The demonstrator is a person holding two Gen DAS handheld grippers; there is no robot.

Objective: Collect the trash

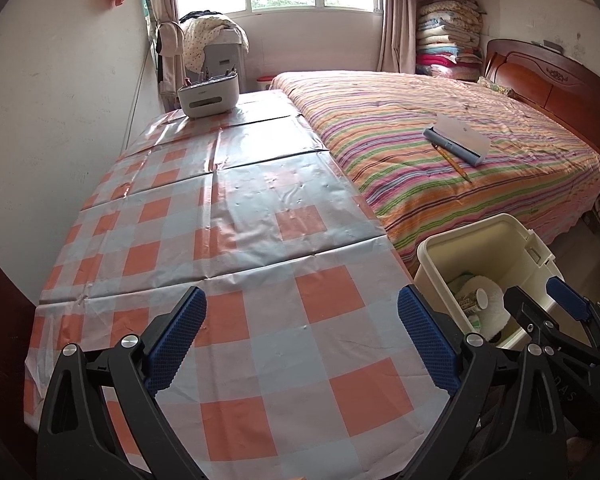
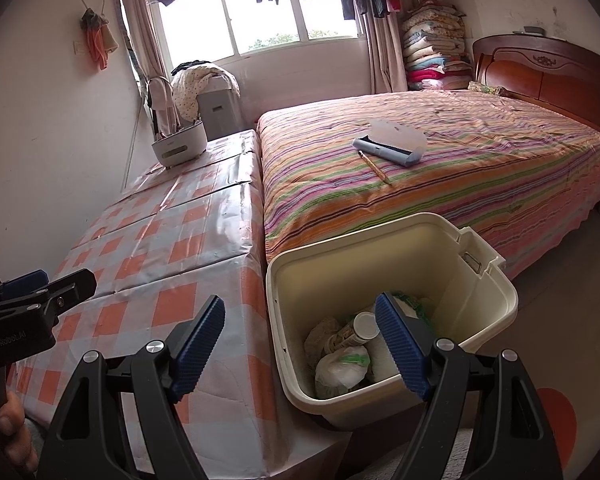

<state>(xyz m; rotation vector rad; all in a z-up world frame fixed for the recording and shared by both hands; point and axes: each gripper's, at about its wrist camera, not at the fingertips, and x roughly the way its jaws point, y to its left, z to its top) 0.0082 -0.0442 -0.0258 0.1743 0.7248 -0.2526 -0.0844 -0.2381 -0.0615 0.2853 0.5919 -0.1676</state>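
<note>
The left claw (image 1: 302, 334) hangs over the near end of the worktop (image 1: 236, 216), its two blue-padded fingers (image 1: 176, 340) spread very wide. Nothing sits between them and nothing touches the pads; only the orange-and-grey checked cloth shows in the gap.

The right claw (image 2: 300, 348) is also spread, somewhat less wide, and holds nothing. It hovers across the worktop's right edge: its left finger (image 2: 198, 350) is over the checked cloth, and its right finger (image 2: 400, 350) is above the open mouth of the cream trash bin (image 2: 496, 292). From the left wrist view the right claw (image 1: 546, 300) appears at the right edge, over the bin (image 1: 432, 248), with empty fingers.

The bin stands on the floor just beside the worktop's right side and at the foot of the bed (image 2: 460, 172). Inside it lies the collected trash (image 2: 342, 364): a knotted white plastic bag, a paper cup (image 2: 360, 330) on its side, crumpled wrappers and some white paper.

At the far end of the worktop a white holder (image 1: 208, 98) with pens stands alone. On the striped bedspread lie a grey-blue case (image 2: 388, 148) with a pale sheet and a pencil (image 2: 374, 167) just beside it. A thumb (image 2: 10, 420) shows at the lower left of the right wrist view.
</note>
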